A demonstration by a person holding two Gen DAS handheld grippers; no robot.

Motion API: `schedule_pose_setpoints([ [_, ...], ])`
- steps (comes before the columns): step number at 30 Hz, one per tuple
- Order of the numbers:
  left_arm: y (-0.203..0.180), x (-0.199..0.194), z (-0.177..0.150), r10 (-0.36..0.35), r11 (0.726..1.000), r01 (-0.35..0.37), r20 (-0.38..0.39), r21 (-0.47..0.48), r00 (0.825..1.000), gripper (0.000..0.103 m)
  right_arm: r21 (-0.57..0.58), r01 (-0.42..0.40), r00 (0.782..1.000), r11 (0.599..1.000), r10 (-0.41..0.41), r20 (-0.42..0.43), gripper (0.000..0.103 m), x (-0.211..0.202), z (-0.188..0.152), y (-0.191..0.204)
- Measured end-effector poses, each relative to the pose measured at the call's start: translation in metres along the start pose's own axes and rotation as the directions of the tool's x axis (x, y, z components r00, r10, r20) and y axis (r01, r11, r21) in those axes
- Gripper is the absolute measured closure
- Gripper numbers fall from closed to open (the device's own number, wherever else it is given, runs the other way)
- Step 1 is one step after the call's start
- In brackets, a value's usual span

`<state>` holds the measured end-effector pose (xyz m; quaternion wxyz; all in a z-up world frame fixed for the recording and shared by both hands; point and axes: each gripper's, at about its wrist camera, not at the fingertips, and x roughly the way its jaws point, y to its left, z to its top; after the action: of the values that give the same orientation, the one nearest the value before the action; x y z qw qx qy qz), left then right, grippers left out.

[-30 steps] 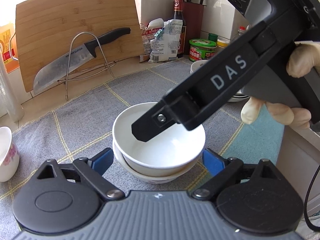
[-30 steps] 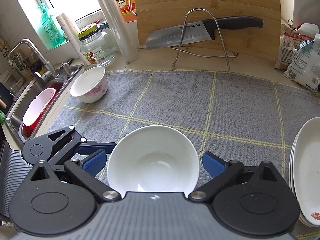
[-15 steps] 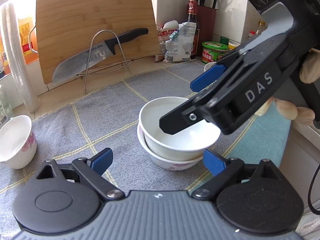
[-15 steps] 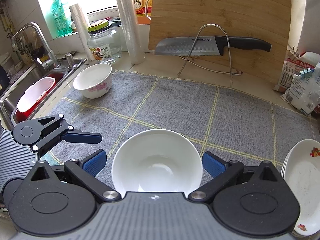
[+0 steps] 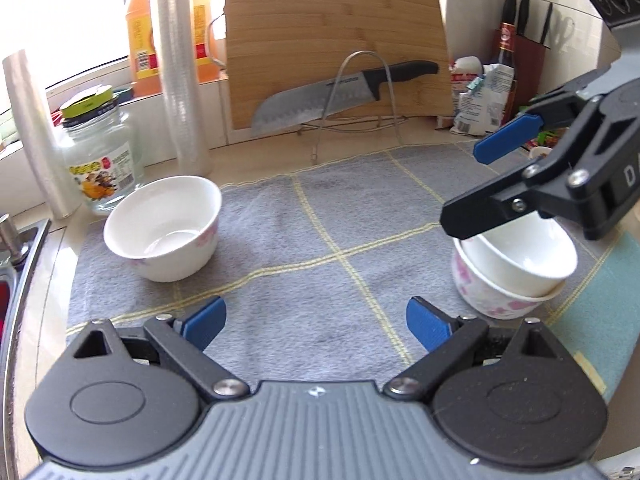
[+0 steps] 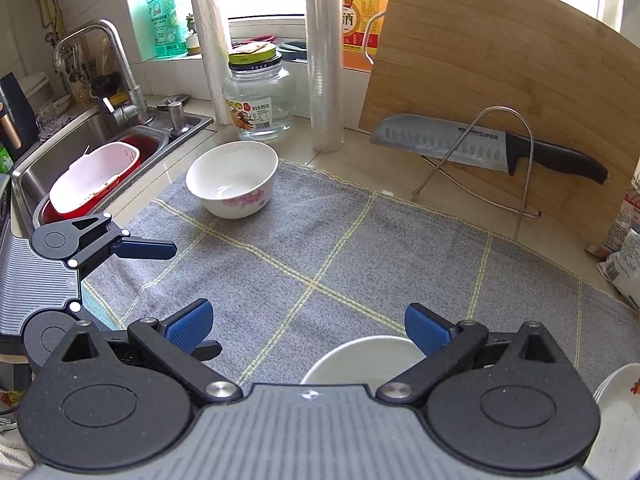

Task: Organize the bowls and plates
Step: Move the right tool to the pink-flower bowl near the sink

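Observation:
A white bowl with pink flowers (image 5: 162,228) (image 6: 232,178) stands alone at the far left corner of the grey towel (image 5: 320,280). Two nested white bowls (image 5: 516,268) (image 6: 360,360) sit at the towel's right. In the left wrist view my left gripper (image 5: 316,324) is open over bare towel between the two, with nothing in it. My right gripper (image 6: 308,326) is open too, and the nested bowls' rim lies just under its right pad. It hovers above those bowls (image 5: 464,184). A stack of plates (image 6: 620,400) shows at the right edge.
A bamboo cutting board (image 6: 500,80) leans at the back with a knife (image 6: 480,148) on a wire rack. A glass jar (image 6: 258,100) and plastic rolls (image 6: 324,60) stand behind the single bowl. The sink (image 6: 100,152) holds a red basin. Food packets (image 5: 480,96) lie at the back right.
Both grippers have swung left, away from the nested bowls that lay between their fingers. The single flowered bowl has come nearer in both views. The right gripper has lifted off the stack.

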<state>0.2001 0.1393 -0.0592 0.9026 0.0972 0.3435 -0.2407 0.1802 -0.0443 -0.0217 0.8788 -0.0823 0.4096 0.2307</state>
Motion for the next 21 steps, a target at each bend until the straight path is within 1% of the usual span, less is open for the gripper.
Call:
schedule_pose_setpoints([
  [6, 0.036, 0.003, -0.002, 0.102, 0.994, -0.101, 0.013, -0.043, 0.995, 0.006, -0.063, -0.035, 0.999, 0.997, 0.036, 0.010, 0.000, 0.019, 0.026, 0.023],
  [10, 0.054, 0.008, -0.003, 0.146, 0.988, -0.144, 0.019, -0.060, 0.989, 0.006, -0.088, -0.061, 0.998, 0.994, 0.062, 0.012, 0.000, 0.033, 0.044, 0.034],
  [16, 0.069, 0.020, -0.005, 0.184, 0.981, -0.182, 0.023, -0.069, 0.983, 0.006, -0.143, -0.091, 0.996, 0.986, 0.091, -0.009, 0.000, 0.062, 0.068, 0.047],
  [21, 0.080, 0.033, -0.005, 0.194, 0.978, -0.191, 0.026, -0.080, 0.981, 0.006, -0.181, -0.127, 0.992, 0.975, 0.125, -0.022, 0.000, 0.087, 0.086, 0.051],
])
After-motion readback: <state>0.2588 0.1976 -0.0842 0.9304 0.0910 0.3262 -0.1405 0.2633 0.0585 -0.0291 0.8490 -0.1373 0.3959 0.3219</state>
